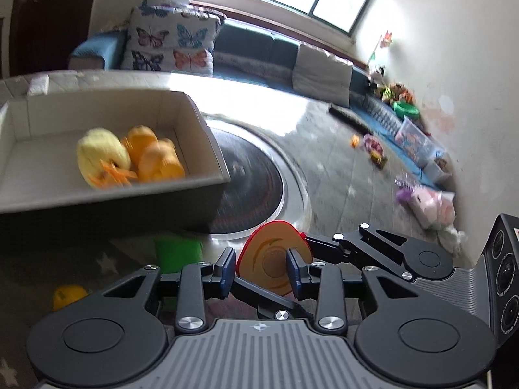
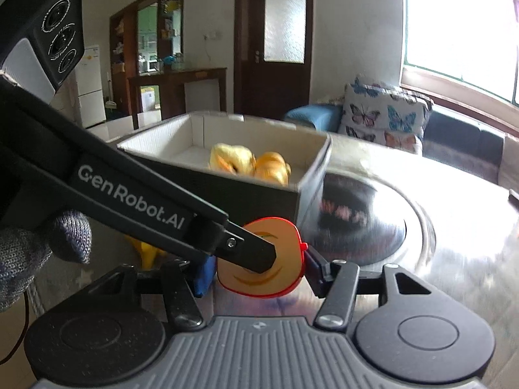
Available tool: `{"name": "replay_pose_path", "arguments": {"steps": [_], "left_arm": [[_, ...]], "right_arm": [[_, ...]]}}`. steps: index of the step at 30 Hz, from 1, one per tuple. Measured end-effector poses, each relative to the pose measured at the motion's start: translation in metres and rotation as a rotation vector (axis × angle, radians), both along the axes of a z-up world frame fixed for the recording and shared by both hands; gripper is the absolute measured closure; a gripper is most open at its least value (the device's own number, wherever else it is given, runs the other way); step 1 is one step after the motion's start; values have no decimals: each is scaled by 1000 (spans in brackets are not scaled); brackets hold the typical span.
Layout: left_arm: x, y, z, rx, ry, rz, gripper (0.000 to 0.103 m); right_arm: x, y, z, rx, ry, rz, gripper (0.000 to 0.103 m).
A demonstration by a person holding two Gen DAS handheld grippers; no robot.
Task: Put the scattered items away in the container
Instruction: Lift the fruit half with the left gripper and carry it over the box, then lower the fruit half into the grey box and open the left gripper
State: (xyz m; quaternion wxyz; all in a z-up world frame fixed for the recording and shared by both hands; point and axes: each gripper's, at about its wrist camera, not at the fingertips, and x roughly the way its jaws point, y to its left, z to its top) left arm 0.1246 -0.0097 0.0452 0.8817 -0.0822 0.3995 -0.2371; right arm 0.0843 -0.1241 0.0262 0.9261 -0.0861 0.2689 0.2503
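A toy apple half (image 2: 279,236) with a red rim and an orange cut face hangs between the pads of my right gripper (image 2: 259,272), which is shut on its edges. My left gripper (image 1: 259,267) stands open just in front of that cut face (image 1: 269,246). One left finger (image 2: 259,256) lies across the face, and I cannot tell whether it touches. The grey box (image 1: 113,194) with white inner walls is ahead on the left and holds yellow and orange toy fruit (image 1: 129,159). In the right wrist view the box (image 2: 275,201) is straight behind the apple half.
A round glossy table with a dark turntable (image 1: 256,178) lies beyond the box. A green object (image 1: 176,253) and a yellow toy (image 1: 68,295) sit lower left on a star-patterned rug. A gloved hand (image 2: 32,253) holds the left gripper. A sofa and floor toys (image 1: 415,142) line the far wall.
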Motion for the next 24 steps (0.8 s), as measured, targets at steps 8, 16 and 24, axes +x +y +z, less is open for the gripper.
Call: {"name": "replay_pose_path", "arguments": {"steps": [8, 16, 24], "left_arm": [[36, 18, 29, 9, -76, 64, 66], [78, 37, 30, 22, -78, 104, 66], [106, 49, 11, 19, -32, 132, 67]], "right_arm": [[41, 28, 24, 3, -69, 35, 46], [85, 53, 21, 9, -60, 59, 46], [112, 67, -1, 10, -11, 66, 46]]}}
